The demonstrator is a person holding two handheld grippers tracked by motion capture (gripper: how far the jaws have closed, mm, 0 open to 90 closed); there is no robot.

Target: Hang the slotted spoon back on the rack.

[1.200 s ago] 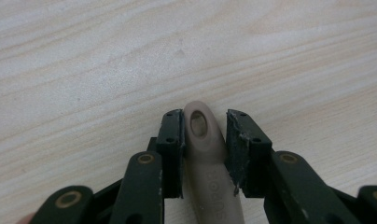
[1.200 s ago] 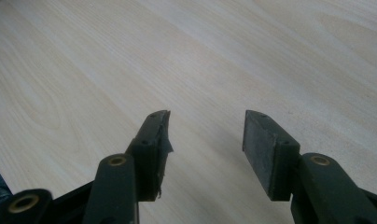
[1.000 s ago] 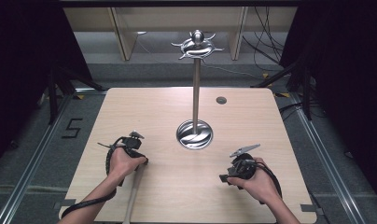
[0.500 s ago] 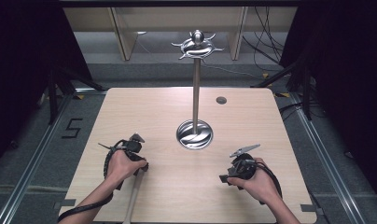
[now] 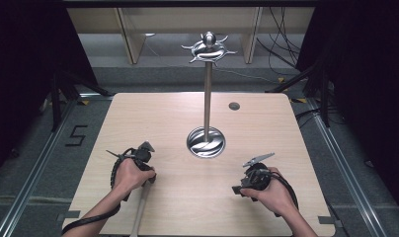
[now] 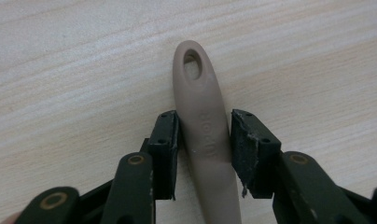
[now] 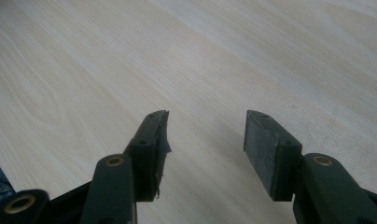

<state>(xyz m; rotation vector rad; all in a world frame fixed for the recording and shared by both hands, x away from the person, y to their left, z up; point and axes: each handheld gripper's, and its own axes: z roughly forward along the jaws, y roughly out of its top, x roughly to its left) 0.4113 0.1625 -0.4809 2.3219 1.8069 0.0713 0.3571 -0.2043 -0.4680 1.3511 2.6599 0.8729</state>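
A black "5" (image 5: 78, 135) is marked on the grey floor, off the table's left edge and to the left of my left tool (image 5: 138, 157). On the beige handle (image 6: 206, 135) that lies between the jaws of my left tool there is raised or pressed lettering along its length, level with the pads; it is too faint and too soft for me to read, though some of the marks look like rounded digits or letters. I can read nothing else.
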